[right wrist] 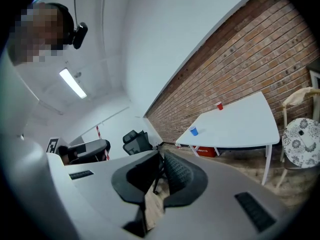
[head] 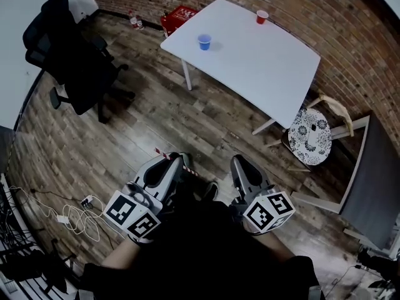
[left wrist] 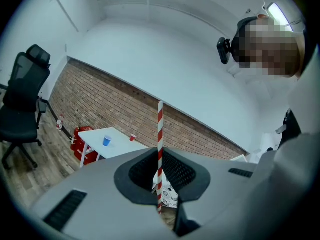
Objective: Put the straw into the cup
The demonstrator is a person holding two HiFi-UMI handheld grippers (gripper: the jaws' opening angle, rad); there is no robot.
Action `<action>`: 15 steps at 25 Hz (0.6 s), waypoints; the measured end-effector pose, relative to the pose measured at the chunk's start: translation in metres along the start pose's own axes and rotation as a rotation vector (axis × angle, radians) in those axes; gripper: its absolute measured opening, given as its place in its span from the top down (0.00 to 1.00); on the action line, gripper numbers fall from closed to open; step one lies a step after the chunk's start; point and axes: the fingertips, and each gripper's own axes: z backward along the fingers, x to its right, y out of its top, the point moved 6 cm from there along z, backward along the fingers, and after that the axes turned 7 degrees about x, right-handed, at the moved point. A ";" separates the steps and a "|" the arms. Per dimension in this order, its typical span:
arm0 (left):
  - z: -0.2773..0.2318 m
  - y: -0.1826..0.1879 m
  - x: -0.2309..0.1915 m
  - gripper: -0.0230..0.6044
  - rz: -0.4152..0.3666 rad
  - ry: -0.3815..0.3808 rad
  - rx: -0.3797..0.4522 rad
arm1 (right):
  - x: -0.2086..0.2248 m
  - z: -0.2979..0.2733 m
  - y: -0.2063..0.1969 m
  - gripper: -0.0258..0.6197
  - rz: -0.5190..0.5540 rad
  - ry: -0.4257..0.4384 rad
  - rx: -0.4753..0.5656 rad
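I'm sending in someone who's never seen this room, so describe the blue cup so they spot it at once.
Look for the white table by the brick wall. Two small cups stand on it, far apart; the blue cup is near the table corner beside the red crate on the floor. The only other cup is the red cup, at the wall-side edge.

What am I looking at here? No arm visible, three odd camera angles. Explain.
There is no robot: a person holds a two-jaw gripper in each hand. The head view looks down from a camera on the person's head. The other two views come from cameras riding on the grippers, looking along their jaws. The left gripper is clamped on a red-and-white straw. The right gripper has its jaws together with nothing in them. Ahead, a white table carries a blue cup and a red cup.
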 end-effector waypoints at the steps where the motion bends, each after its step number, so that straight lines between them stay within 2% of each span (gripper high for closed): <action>1: -0.007 0.000 -0.005 0.90 0.008 -0.012 -0.004 | 0.003 -0.003 0.002 0.88 0.001 -0.019 0.004; 6: -0.043 0.016 -0.039 0.90 0.029 -0.064 -0.013 | 0.014 -0.041 0.015 0.88 0.011 -0.076 0.021; 15: -0.102 0.070 -0.143 0.90 0.061 -0.104 -0.009 | 0.011 -0.152 0.036 0.88 0.037 -0.145 0.028</action>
